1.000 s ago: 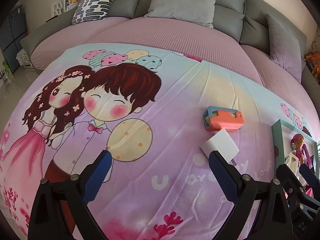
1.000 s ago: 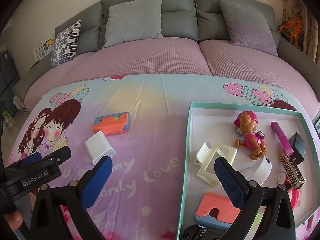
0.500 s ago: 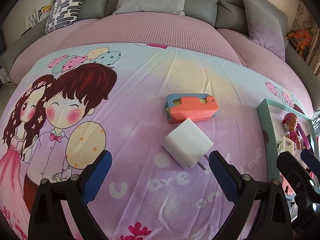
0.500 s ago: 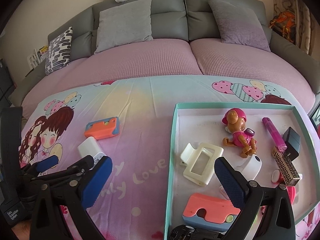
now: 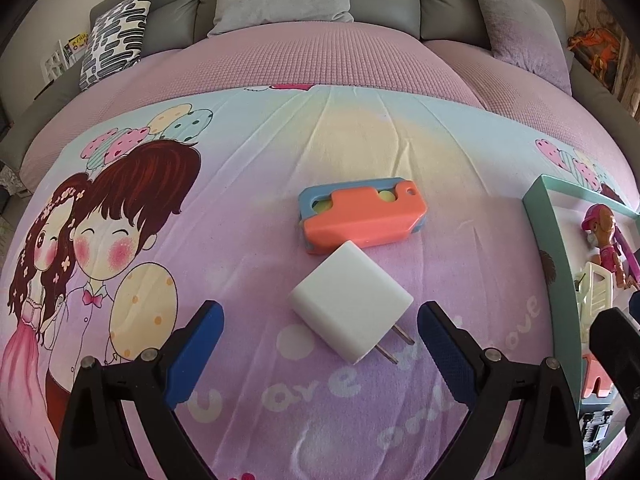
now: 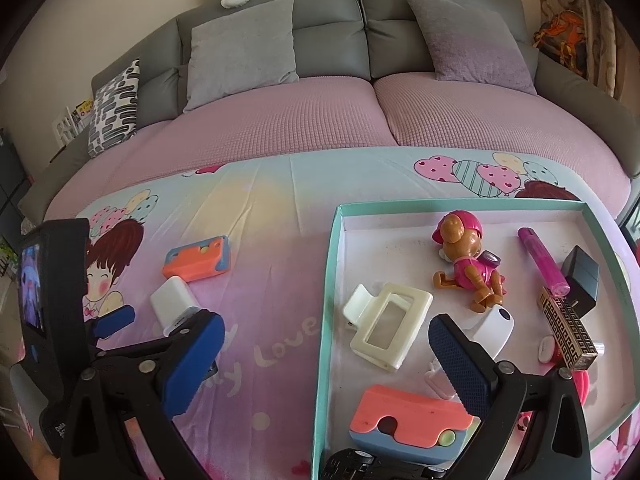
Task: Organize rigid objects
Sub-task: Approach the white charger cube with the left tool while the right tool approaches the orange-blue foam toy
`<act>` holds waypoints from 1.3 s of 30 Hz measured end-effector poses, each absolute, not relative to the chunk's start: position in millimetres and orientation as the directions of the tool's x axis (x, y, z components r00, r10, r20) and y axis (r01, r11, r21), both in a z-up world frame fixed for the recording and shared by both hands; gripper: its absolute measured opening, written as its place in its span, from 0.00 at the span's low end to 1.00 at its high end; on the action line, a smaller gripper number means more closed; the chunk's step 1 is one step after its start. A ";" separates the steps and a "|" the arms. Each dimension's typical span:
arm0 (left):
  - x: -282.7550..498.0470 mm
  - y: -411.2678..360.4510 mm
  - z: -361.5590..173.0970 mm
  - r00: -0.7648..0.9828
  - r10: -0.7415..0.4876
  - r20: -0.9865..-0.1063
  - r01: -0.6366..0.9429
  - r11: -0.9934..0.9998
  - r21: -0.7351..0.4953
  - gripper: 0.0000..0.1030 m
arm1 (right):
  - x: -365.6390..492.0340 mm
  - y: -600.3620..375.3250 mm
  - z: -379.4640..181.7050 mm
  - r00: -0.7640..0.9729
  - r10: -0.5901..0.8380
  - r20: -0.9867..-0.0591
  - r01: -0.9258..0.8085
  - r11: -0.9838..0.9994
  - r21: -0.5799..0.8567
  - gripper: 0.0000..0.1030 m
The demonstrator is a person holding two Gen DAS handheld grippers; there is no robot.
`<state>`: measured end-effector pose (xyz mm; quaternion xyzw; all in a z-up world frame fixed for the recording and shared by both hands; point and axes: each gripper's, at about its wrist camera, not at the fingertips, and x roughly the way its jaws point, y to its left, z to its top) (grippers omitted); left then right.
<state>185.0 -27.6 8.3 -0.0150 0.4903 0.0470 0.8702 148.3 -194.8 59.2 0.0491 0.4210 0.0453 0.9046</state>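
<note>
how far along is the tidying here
Mostly done: the tray already holds the toy dog, hair clip, pink tube and other bits. In hand: nothing yet, though the open left tool is lined up on the white charger. Left on the blanket: that charger and the orange case behind it. The right tool is open over the tray edge.

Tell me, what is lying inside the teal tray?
In the teal tray: a dog figure, cream hair clip, pink tube, black box, patterned gold case, orange-blue toy. The right tool covers the near part, so other items stay unclear.
</note>
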 end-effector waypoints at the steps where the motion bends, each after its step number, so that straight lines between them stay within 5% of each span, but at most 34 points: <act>1: 184.9 -26.2 7.5 0.511 0.074 -0.856 -0.106 0.994 0.022 0.95 | 148.4 -195.9 59.0 0.641 0.126 -0.757 -0.039 0.991 0.132 1.00; 39: 165.2 48.9 7.1 0.487 0.090 -0.868 -0.295 0.953 -0.067 0.95 | 151.1 -154.9 71.3 0.648 0.208 -0.733 -0.199 0.975 0.101 1.00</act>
